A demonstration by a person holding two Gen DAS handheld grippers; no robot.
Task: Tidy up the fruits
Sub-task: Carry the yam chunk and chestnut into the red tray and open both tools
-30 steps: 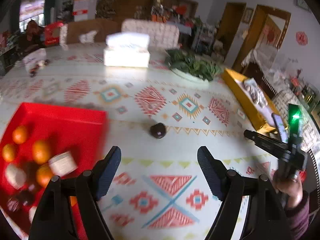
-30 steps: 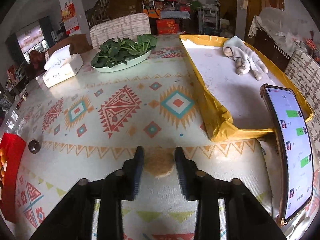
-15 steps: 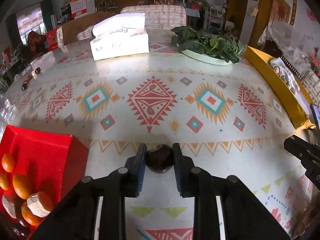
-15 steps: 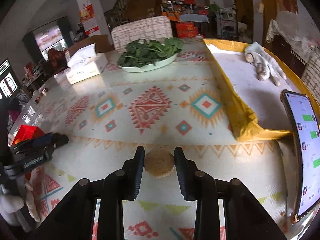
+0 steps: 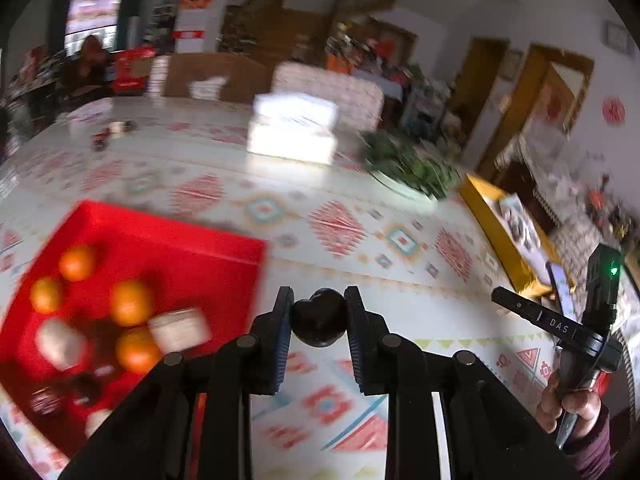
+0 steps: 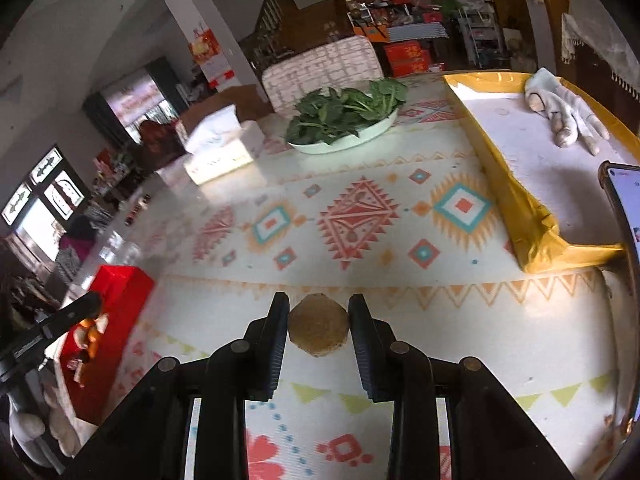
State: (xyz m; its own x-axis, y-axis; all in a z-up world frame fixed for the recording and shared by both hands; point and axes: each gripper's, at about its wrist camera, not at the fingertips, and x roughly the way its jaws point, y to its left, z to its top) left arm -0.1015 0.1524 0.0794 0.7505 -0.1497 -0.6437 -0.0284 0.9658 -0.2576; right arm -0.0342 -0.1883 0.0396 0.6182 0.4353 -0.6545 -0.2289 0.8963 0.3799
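carrying two pieces at once. left gripper [image 5: 319,314] is pinched on a dark round fruit [image 5: 319,317], held just to the right of the red tray [image 5: 192,250]. right gripper [image 6: 319,322] is clamped on a brown rough-skinned fruit [image 6: 319,330], held above the patterned tablecloth [image 6: 360,216], well apart from the tray. tray already holds several oranges [image 5: 130,302], a couple of pale wrapped pieces and some dark ones, blurred. no other loose fruit visible on the cloth in either view. judging from that: mostly done, two drops into the tray left, dark one looks closer to going in.
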